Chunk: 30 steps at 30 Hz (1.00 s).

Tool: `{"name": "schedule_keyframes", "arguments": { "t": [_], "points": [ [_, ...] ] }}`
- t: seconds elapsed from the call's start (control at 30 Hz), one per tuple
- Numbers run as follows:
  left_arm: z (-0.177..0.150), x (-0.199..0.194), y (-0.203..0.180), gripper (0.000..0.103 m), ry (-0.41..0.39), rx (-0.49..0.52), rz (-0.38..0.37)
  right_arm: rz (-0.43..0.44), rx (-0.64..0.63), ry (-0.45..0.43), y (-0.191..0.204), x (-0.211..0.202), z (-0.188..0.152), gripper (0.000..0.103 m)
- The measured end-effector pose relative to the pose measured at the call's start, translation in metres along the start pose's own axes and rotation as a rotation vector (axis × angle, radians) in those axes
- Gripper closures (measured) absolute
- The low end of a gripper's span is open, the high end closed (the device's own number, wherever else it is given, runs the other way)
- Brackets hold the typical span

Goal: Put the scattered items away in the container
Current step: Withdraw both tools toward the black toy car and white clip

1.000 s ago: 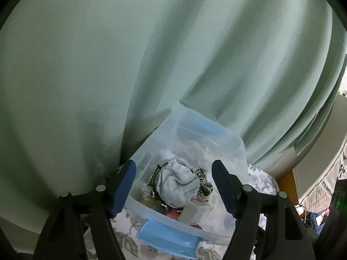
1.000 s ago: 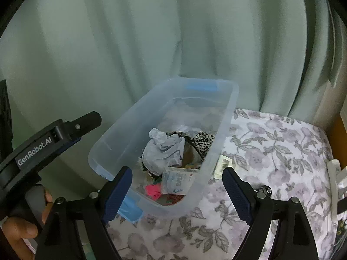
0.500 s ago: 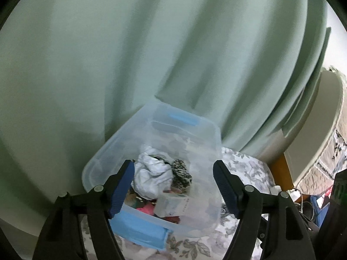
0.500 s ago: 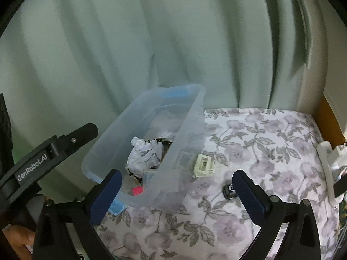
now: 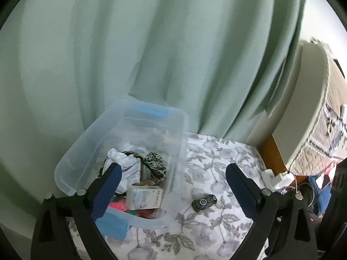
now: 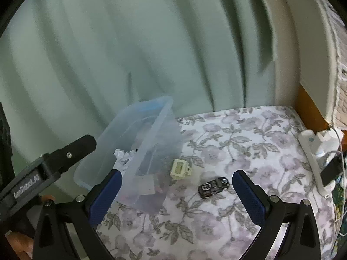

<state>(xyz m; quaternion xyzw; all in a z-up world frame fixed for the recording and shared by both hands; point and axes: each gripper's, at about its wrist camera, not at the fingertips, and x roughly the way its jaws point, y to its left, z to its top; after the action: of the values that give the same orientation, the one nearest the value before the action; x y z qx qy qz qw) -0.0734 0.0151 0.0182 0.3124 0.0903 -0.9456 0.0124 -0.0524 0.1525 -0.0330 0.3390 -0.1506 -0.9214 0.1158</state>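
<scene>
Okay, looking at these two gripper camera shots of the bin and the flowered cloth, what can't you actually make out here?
- Left wrist view: items at the bottom of the clear bin, buried under the white crumpled cloth and the small box.
- Left wrist view: print on that box, too small to read.
- Right wrist view: bin contents, blurred through its wall.
- Right wrist view: the cream item beside the toy car, too small to identify.

Both cameras have swung to the right, so the clear box [image 6: 138, 143] now sits farther left in each view. A little black toy car [image 6: 213, 187] has come into sight on the flowery cloth [image 6: 249, 151]. The small white case [image 6: 180, 169] beside the box now shows fully.
</scene>
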Motion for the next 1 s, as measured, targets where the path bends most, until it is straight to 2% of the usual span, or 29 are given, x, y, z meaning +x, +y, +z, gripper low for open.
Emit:
{"name": "schedule_keyframes", "arguments": {
  "t": [0.13, 0.47, 0.67, 0.87, 1.0],
  "points": [
    [-0.005, 0.001, -0.017, 0.000, -0.003, 0.044, -0.011, -0.022, 0.035, -0.024, -0.018, -0.008, -0.001, 0.000],
    [-0.016, 0.009, -0.047, 0.000, 0.026, 0.071, -0.060, -0.068, 0.065, -0.062, -0.056, -0.025, -0.005, 0.000],
    [-0.027, 0.019, -0.056, 0.000, 0.054, 0.054, -0.117, -0.063, 0.090, -0.062, -0.078, -0.029, -0.012, 0.000],
    [-0.038, 0.035, -0.066, 0.000, 0.113, 0.055, -0.147, -0.064, 0.118, -0.027, -0.095, -0.026, -0.020, 0.000],
    [-0.047, 0.048, -0.070, 0.000, 0.168, 0.069, -0.104, -0.090, 0.128, 0.028, -0.106, -0.016, -0.028, 0.000]
  ]
}}
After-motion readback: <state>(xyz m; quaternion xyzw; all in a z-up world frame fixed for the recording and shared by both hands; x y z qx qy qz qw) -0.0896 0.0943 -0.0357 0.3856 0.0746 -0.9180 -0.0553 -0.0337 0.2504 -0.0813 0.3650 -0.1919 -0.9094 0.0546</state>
